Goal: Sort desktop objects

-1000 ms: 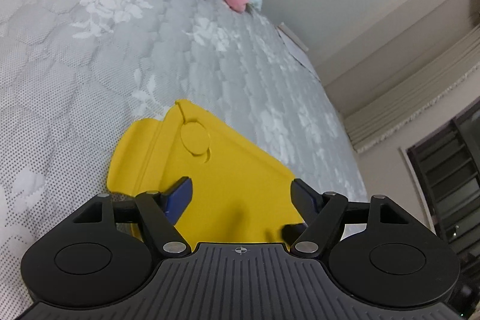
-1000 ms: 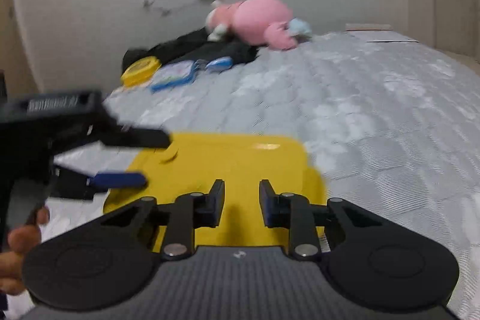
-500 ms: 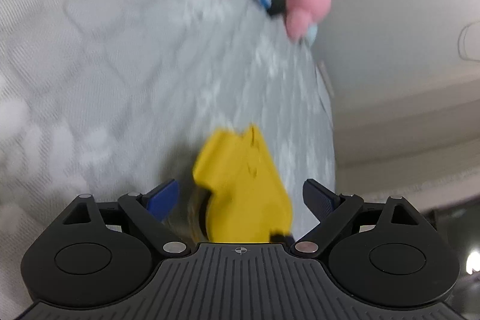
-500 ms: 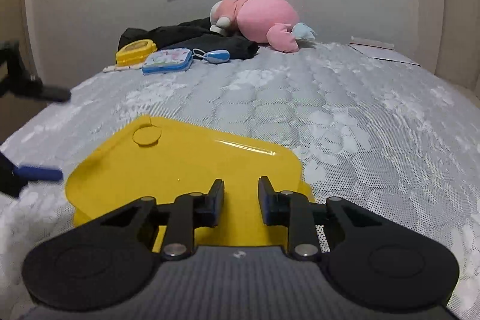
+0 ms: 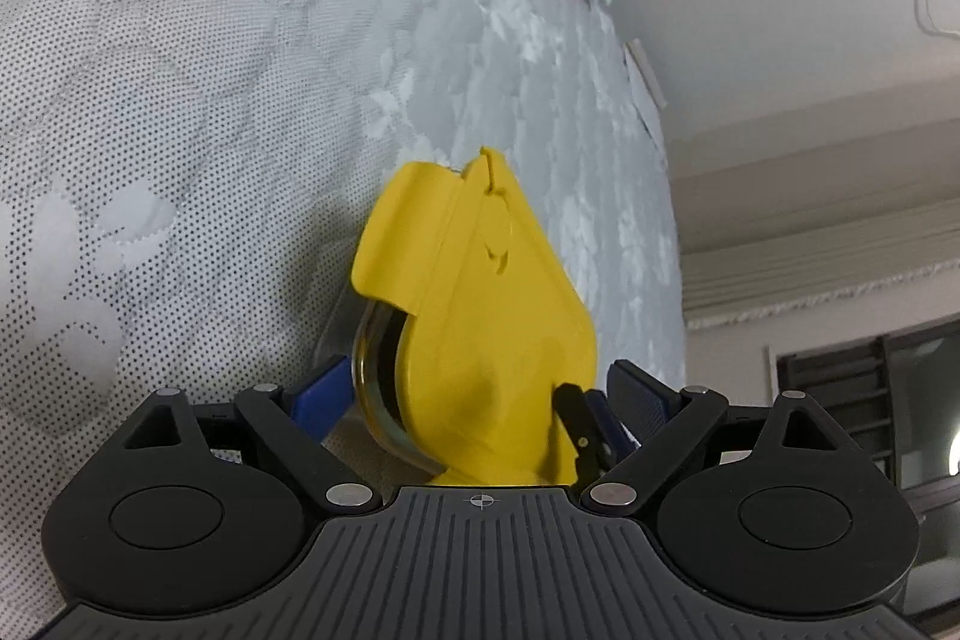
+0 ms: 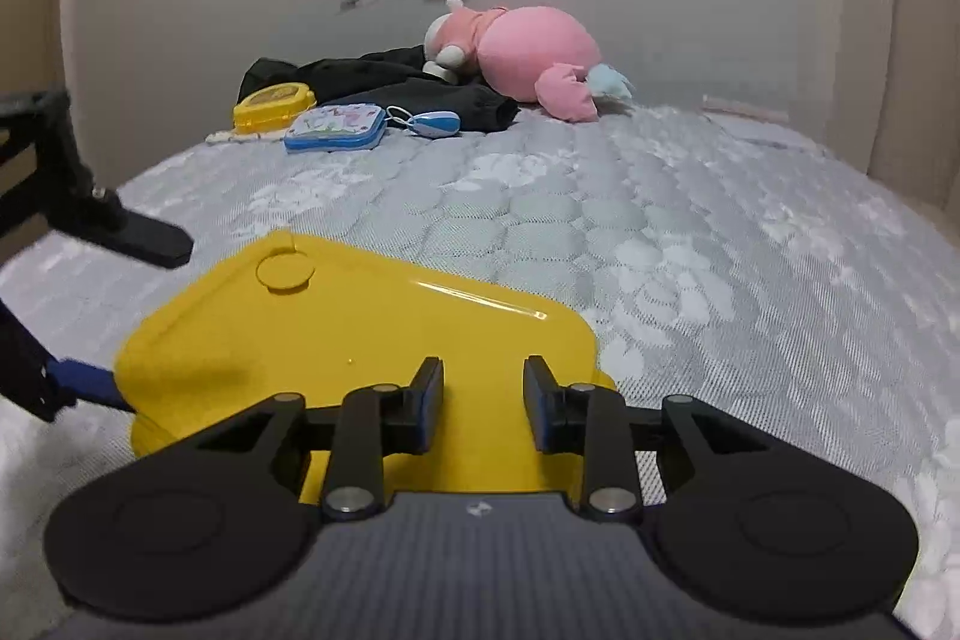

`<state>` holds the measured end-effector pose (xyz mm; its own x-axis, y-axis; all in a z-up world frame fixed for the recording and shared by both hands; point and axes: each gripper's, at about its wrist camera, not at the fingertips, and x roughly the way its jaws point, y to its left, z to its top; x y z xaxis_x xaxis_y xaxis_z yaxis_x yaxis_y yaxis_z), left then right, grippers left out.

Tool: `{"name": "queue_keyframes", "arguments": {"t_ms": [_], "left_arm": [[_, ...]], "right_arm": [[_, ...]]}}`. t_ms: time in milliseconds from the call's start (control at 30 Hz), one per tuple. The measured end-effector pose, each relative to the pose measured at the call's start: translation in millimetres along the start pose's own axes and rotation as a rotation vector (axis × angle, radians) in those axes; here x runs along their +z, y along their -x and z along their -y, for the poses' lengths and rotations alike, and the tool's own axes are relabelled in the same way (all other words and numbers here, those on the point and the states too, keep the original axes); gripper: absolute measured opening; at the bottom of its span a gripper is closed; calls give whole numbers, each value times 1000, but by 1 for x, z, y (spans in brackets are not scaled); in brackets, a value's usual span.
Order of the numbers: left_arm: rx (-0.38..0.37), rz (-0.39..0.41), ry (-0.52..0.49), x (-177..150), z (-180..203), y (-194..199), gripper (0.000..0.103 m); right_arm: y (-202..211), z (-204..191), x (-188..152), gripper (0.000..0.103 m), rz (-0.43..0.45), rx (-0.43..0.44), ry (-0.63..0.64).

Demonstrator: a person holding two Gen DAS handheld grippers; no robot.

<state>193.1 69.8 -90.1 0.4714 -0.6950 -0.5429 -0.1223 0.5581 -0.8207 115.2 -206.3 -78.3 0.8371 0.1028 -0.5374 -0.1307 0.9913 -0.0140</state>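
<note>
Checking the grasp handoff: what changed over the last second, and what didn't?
The left claw rolled and widened, and now straddles the near end of the yellow lidded container, its pads not pressing it. The right claw is opening slightly above the lid, nothing between the pads. Unchanged: the container stays on the mattress; pink plush toy and yellow box sit untouched.

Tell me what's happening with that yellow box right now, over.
Left gripper jaws wide, straddling the yellow box, not pressing. Right gripper jaws opening over its near edge. Nothing in the way on the mattress.
</note>
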Motion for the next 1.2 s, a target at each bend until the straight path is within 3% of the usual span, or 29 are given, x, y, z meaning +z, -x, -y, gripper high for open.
{"name": "queue_keyframes", "arguments": {"t_ms": [100, 167, 300, 433, 500, 600, 700, 800, 900, 1033, 1200], "left_arm": [[-2, 139, -13, 4, 3, 26, 91], [-22, 245, -114, 4, 20, 44, 92], [-90, 261, -269, -7, 51, 32, 86], [96, 247, -496, -28, 76, -5, 63], [197, 235, -560, -35, 76, -17, 56], [231, 207, -548, -36, 69, -22, 50], [208, 228, -456, -30, 62, -10, 52], [213, 226, -296, -18, 46, 11, 74], [215, 175, -169, -10, 24, 20, 74], [172, 55, -124, -8, 16, 1, 74], [196, 38, -196, -13, 25, -10, 79]], "right_arm": [[2, -1, 1, 32, 4, 2, -8], [4, 2, 4, 32, 7, 22, -60], [2, 0, 7, 32, -28, 51, -130], [9, -4, 8, 32, -25, 22, -155], [16, 1, 10, 32, -5, -15, -197], [18, 9, 14, 32, -27, -129, -222], [18, 32, 7, 34, -97, -117, -415], [27, 53, -7, 46, -142, -71, -642], [28, 67, -20, 55, -202, 35, -819], [9, 76, -39, 49, -266, 144, -988], [5, 70, -29, 49, -252, 123, -890]]}}
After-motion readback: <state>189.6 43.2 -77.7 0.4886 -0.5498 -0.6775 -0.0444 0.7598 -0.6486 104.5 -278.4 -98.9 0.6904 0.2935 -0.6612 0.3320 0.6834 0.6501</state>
